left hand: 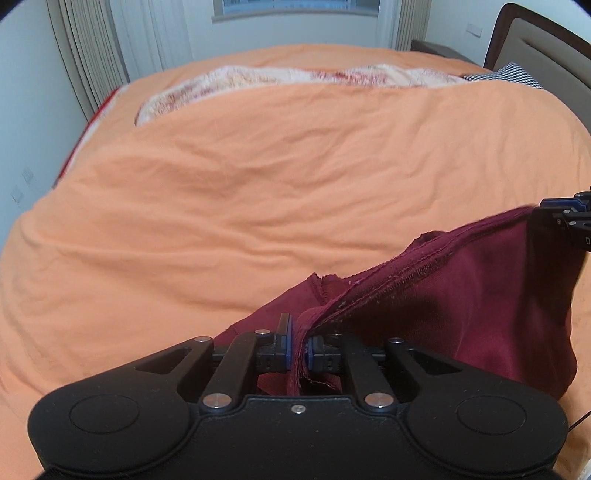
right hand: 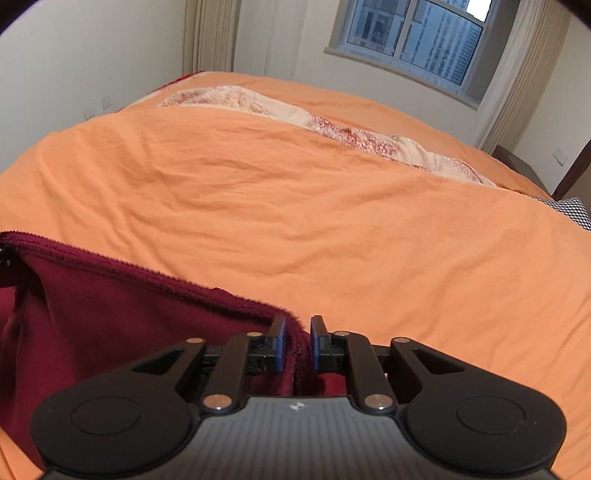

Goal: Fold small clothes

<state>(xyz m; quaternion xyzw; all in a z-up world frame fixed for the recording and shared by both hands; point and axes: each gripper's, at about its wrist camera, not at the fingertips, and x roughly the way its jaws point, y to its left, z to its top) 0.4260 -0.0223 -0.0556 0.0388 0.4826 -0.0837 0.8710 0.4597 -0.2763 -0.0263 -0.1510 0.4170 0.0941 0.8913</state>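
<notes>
A dark red garment [left hand: 461, 295] hangs stretched between both grippers above the orange bed cover [left hand: 221, 184]. My left gripper [left hand: 300, 341] is shut on one end of its seamed edge, the cloth pinched between the blue pads. The right gripper [left hand: 561, 212] shows at the far right of the left wrist view, holding the other end. In the right wrist view the right gripper [right hand: 298, 339] is shut on the garment [right hand: 110, 314], whose fuzzy seam runs off to the left edge. The garment's lower part hangs below and is partly hidden by the gripper bodies.
A patterned cream and red blanket [left hand: 258, 79] lies across the far part of the bed. A checkered pillow [left hand: 513, 74] and a dark headboard [left hand: 535, 40] are at the far right. Curtains and a window [right hand: 417, 33] back the room.
</notes>
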